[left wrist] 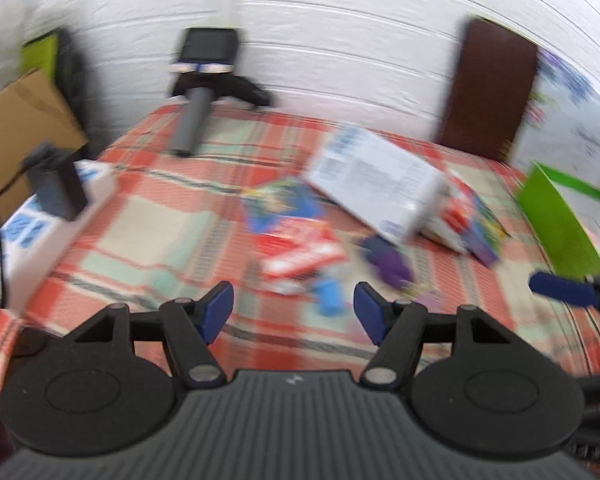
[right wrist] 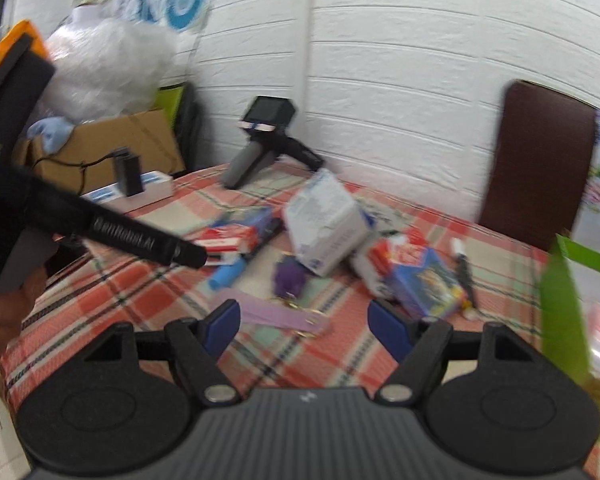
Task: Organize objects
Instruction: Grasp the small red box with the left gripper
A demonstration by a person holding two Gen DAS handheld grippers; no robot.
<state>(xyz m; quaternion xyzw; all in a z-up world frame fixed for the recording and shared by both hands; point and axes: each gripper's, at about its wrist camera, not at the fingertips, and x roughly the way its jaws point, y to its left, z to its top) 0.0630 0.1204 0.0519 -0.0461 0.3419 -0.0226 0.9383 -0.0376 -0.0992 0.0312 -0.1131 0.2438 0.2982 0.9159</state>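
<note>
Left wrist view: the left gripper (left wrist: 293, 312) hangs above the near edge of the checked tablecloth (left wrist: 148, 232), its blue pads wide apart with nothing between them. The right gripper (right wrist: 304, 326) is equally spread and empty, held over the near side of the same cloth.

The things to be sorted lie in a loose heap in the middle of the table: a white box (right wrist: 326, 226) tipped on one corner, a red and white carton (right wrist: 228, 242) to its left, a blue tube (right wrist: 230, 274) near that, a purple fluffy thing (right wrist: 288, 276) in front of the box, a lilac strap (right wrist: 284, 318) nearest the right gripper, and a blue printed box (right wrist: 428, 282) to the right. At the far right stands a green bin (right wrist: 560, 304), probably where things belong, though that is a guess.

Both views are smeared by motion, so fine detail is lost. The step in hand looks like the approach, with no item chosen yet. The next move calls for lowering one gripper over a single piece, the strap or tube being nearest, and lining the pads across its narrow width before closing.
</note>
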